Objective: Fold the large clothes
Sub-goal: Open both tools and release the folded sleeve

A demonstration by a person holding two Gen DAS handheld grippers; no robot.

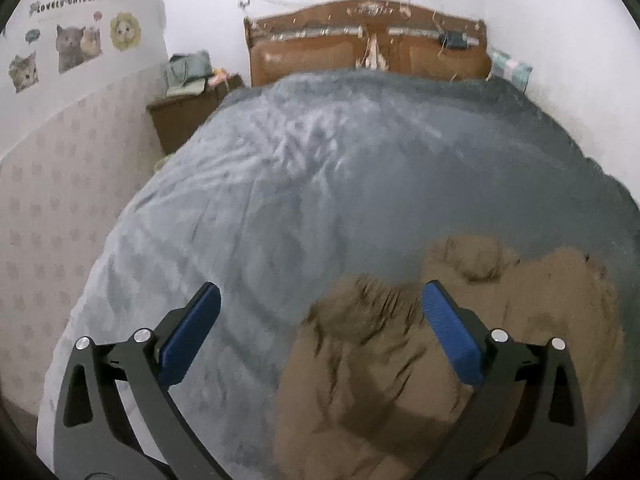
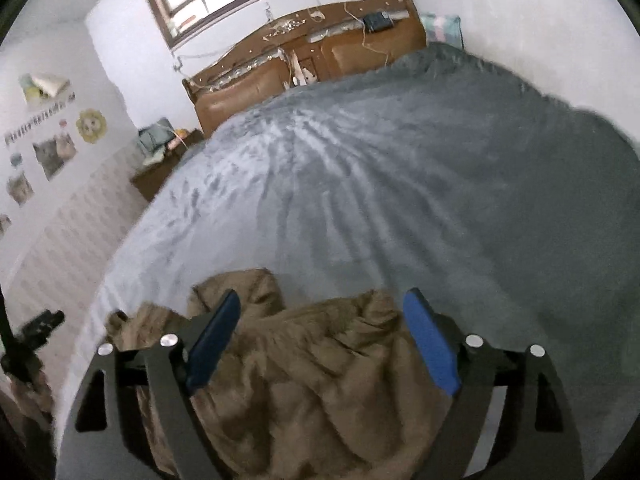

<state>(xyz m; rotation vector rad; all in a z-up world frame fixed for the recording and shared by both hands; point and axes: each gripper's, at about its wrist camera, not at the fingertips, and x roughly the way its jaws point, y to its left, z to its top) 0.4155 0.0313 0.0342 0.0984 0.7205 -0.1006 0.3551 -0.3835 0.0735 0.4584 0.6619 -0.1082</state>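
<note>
A brown garment (image 1: 380, 368) lies crumpled on the near part of a grey-blue bedspread (image 1: 300, 184). In the left wrist view my left gripper (image 1: 320, 300) hangs above the garment's left edge, jaws wide apart, nothing touching its blue pads (image 1: 448, 332). In the right wrist view the same brown garment (image 2: 304, 368) spreads under my right gripper (image 2: 320, 304), whose jaws stand wide apart above the cloth, its blue pads (image 2: 430, 344) pressing on nothing. The bedspread (image 2: 380, 184) fills the view beyond. Both views are blurred.
A brown wooden headboard (image 1: 368, 44) stands at the far end of the bed. A low bedside cabinet (image 1: 188, 112) with bags on it sits at the left by a wall with cat stickers (image 1: 72, 46). A dark stand (image 2: 28, 344) shows at the left edge.
</note>
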